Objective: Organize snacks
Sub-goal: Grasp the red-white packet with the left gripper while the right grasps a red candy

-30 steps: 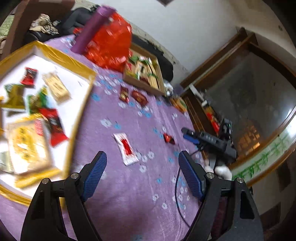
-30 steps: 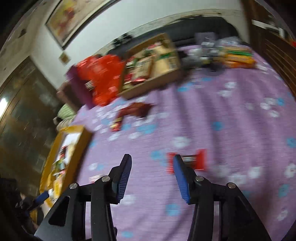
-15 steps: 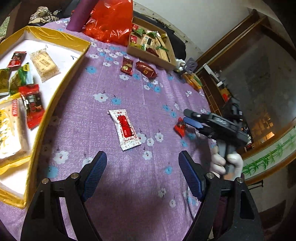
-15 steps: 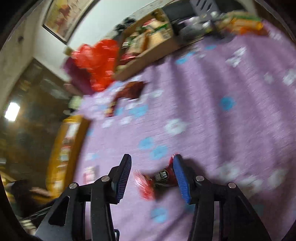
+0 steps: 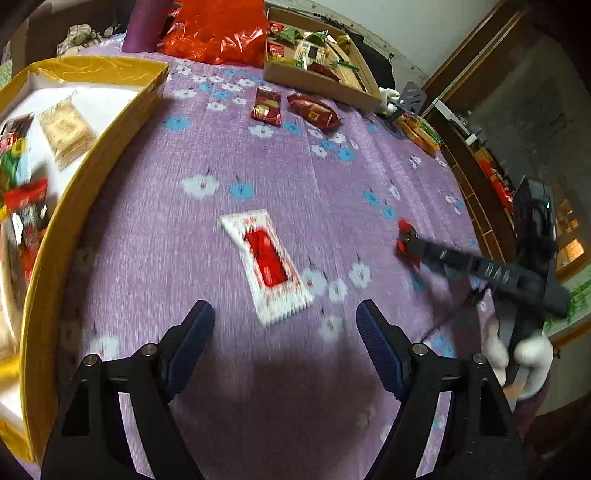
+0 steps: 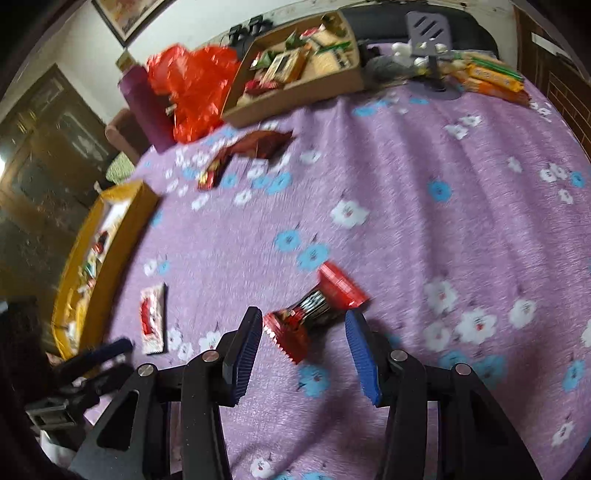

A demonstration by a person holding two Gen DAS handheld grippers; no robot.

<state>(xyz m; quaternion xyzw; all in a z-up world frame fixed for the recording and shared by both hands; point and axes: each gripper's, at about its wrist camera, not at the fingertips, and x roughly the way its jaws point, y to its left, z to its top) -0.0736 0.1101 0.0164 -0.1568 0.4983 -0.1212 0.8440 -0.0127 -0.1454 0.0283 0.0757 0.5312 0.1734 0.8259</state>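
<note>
A white and red sachet (image 5: 267,264) lies flat on the purple flowered cloth (image 5: 221,155), just ahead of my open, empty left gripper (image 5: 284,328). It also shows in the right wrist view (image 6: 152,318). A red and black candy bar (image 6: 314,308) lies on the cloth between the tips of my open right gripper (image 6: 303,332), not gripped. In the left wrist view the right gripper (image 5: 410,243) reaches in from the right at the red candy bar (image 5: 404,230). A yellow-rimmed tray (image 5: 92,147) at the left holds several snacks.
Two dark red packets (image 5: 312,110) lie near a cardboard box of snacks (image 5: 317,77) at the back. A red plastic bag (image 5: 218,33) and a purple cylinder (image 5: 146,26) stand behind. Orange packets (image 6: 491,79) and a small stand (image 6: 430,37) sit at the far right.
My left gripper has moved closer to the white and red sachet. My right gripper has come down around the red candy bar, which now lies between its tips.
</note>
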